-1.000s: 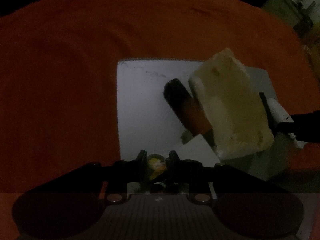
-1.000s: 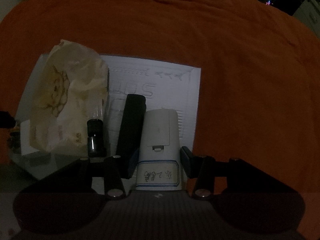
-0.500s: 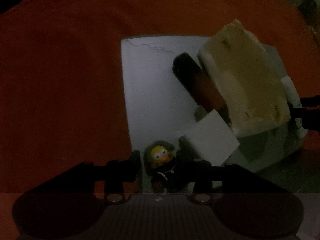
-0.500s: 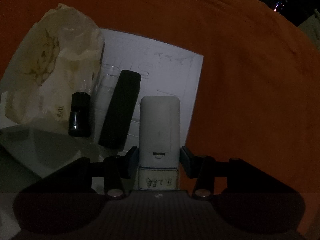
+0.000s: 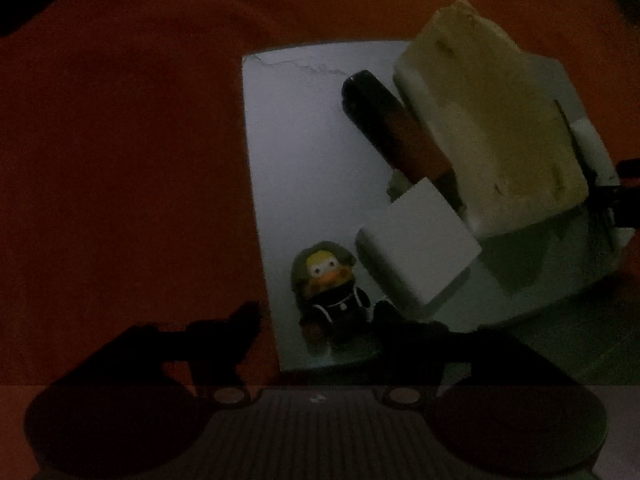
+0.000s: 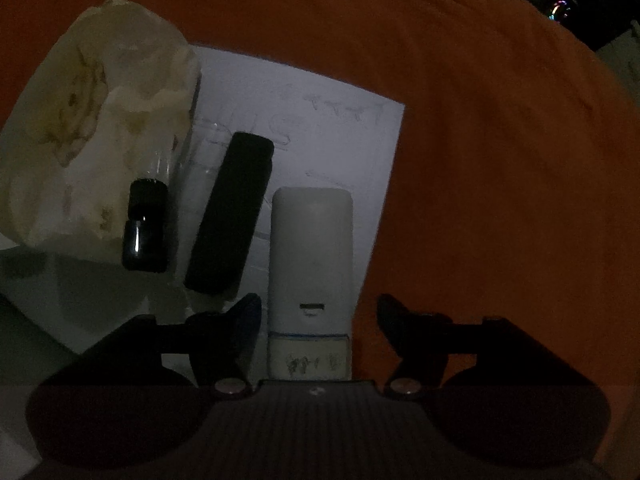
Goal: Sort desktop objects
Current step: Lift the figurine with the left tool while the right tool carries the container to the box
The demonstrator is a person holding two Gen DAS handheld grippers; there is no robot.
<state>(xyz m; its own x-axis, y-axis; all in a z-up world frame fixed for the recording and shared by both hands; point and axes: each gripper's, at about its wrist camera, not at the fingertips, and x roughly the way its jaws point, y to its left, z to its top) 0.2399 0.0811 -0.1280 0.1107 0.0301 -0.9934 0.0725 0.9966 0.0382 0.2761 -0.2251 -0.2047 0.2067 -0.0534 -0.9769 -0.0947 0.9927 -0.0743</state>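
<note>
Both grippers' jaws have just been opening: the duck figurine (image 5: 326,280), pinched a second ago, now lies free on the white paper sheet (image 5: 304,152) between the left gripper's (image 5: 316,316) spread fingers. Beside it sits a white box (image 5: 416,252), then a dark tube (image 5: 392,128) and a cream tissue pack (image 5: 492,112). Over at the right gripper (image 6: 318,312), the white remote (image 6: 311,248) lies on a paper sheet (image 6: 352,140) between jaws standing clear of it. Farther off lie a black bar (image 6: 232,212), a small dark bottle (image 6: 145,224) and orange cloth (image 6: 500,140).
</note>
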